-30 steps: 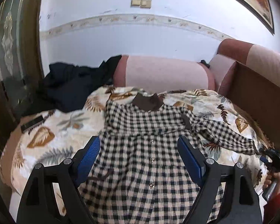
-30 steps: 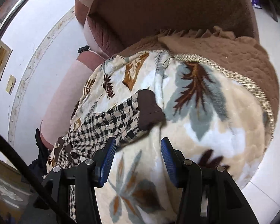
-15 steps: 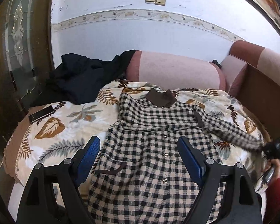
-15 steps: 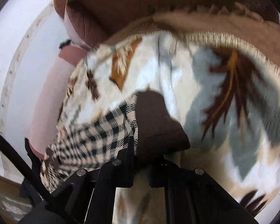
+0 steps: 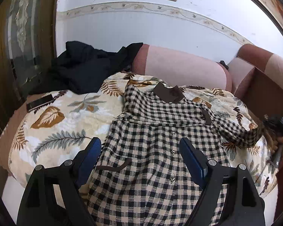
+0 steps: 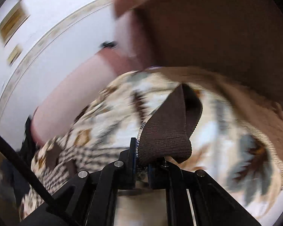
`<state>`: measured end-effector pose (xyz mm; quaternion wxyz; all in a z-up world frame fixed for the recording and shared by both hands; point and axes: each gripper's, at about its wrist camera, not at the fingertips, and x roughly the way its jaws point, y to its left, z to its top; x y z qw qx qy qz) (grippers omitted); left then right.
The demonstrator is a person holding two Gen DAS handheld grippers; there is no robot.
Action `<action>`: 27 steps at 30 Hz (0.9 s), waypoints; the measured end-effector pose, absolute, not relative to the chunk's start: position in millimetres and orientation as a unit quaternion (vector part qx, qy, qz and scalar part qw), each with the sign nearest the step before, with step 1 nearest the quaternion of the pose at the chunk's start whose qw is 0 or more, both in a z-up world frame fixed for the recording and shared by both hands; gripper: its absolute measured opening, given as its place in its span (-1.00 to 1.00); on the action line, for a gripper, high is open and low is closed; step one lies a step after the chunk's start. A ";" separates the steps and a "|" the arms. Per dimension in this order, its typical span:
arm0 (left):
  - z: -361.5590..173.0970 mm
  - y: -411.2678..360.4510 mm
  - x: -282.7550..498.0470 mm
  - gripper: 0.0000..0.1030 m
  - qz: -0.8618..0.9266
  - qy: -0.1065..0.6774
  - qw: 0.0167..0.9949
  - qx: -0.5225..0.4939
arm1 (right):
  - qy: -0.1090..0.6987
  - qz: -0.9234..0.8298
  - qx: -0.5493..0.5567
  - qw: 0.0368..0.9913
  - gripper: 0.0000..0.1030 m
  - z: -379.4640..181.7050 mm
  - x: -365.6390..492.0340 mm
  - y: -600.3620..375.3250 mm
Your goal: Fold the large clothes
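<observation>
A black-and-cream checked dress [image 5: 160, 137] with a brown collar [image 5: 168, 93] lies spread on a leaf-print blanket [image 5: 62, 124]. My left gripper [image 5: 141, 156] hangs open above the dress's lower front, nothing between its blue pads. In the right wrist view my right gripper [image 6: 141, 162] is shut on the sleeve's brown cuff [image 6: 169, 126], which stands up from the jaws, lifted off the blanket [image 6: 226, 131]. In the left wrist view that gripper [image 5: 273, 126] shows at the right edge, the checked sleeve [image 5: 235, 131] raised and bunched toward it.
A dark garment [image 5: 88, 66] is piled at the back left against the pink sofa back [image 5: 179, 67]. A phone [image 5: 40, 101] lies on the blanket's left edge. A brown sofa arm [image 5: 264, 88] rises at the right. A dark door [image 5: 13, 37] stands at the left.
The right gripper closed on the brown cuff, then lifted it and rolled, pulling the sleeve up off the blanket. The left gripper drifted slightly lower and stayed open.
</observation>
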<state>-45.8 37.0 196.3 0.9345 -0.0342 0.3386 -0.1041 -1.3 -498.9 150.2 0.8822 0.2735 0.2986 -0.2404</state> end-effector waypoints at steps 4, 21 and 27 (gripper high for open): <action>188.8 56.2 -43.1 0.63 -0.089 0.336 0.937 -0.044 | 0.336 -0.161 0.228 0.900 -0.81 145.7 73.8 -419.2; 136.7 148.4 -18.1 0.62 -0.044 0.370 0.923 -0.094 | 0.485 0.103 -0.019 0.868 -0.72 27.9 284.2 -49.8; 129.5 157.4 -17.2 0.62 -0.039 0.377 0.919 -0.105 | 0.476 0.129 -0.137 0.859 0.08 17.2 286.3 10.2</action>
